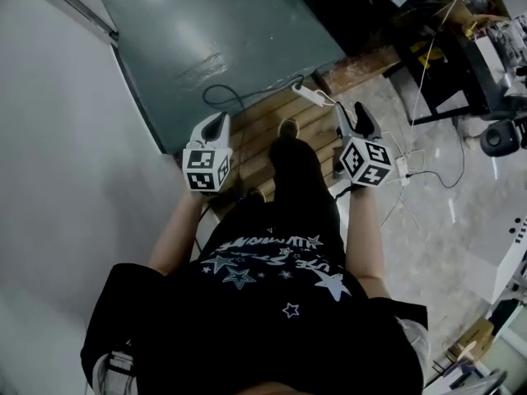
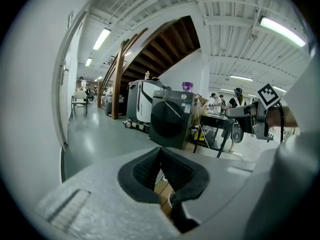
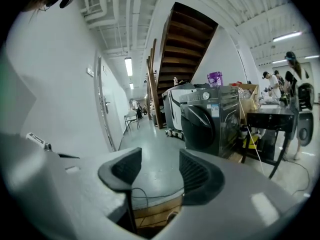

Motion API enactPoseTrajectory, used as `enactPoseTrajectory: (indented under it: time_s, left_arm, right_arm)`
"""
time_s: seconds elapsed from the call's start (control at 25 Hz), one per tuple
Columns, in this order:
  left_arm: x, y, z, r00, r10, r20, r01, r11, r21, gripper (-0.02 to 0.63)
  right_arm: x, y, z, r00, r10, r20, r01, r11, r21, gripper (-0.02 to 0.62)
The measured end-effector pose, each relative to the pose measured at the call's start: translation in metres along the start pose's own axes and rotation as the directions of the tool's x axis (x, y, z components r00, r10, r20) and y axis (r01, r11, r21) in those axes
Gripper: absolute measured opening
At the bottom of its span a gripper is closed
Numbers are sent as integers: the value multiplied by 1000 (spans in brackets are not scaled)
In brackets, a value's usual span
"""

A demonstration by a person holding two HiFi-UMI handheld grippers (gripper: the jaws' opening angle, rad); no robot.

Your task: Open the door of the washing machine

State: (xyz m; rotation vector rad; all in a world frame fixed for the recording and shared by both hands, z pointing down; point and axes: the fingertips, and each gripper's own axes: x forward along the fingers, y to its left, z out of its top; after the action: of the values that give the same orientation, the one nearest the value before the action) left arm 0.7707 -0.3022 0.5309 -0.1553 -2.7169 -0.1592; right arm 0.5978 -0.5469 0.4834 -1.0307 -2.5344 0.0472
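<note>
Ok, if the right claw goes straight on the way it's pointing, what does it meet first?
Probably just the grey floor: the right claw, open and empty, aims at bare floor beyond the black cable. The washing machine stands right of that line, though depth is hard to judge.

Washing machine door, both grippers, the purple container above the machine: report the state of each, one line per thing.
Washing machine door: closed.
Left gripper: jaws together, nothing between them.
Right gripper: jaws apart, nothing between them.
Purple container: upright.
</note>
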Motion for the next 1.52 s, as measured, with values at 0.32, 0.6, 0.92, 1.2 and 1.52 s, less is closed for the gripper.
enactPoseTrajectory:
  time_s: [0.32,0.6,0.92,1.2,1.52]
  left_arm:
    - [71,42,-6,996,48,-74,-51,998,-35,11]
    - [178,71,50,991,49,-126,-51,999,-10,11]
    - [313,82,161,986,34,-166,-30,999,22,11]
    - [373,97,243,988,16,-153,-8,999,52,11]
    - [451,131,327,997,6,-71,6,987,163,11]
  right_arm:
    - [109,-21,-11,997,36,-68,-34,999,36,241]
    - [219,-69,28,995,32,-93,-24,996,85,241]
    - [319,-159,108,992,-27,-124,45,988,149,241]
    - [349,-204,157,987,-99,-128,118,981,152,241]
    - [380,-256,173,959,-239,-152,265,947,182,241]
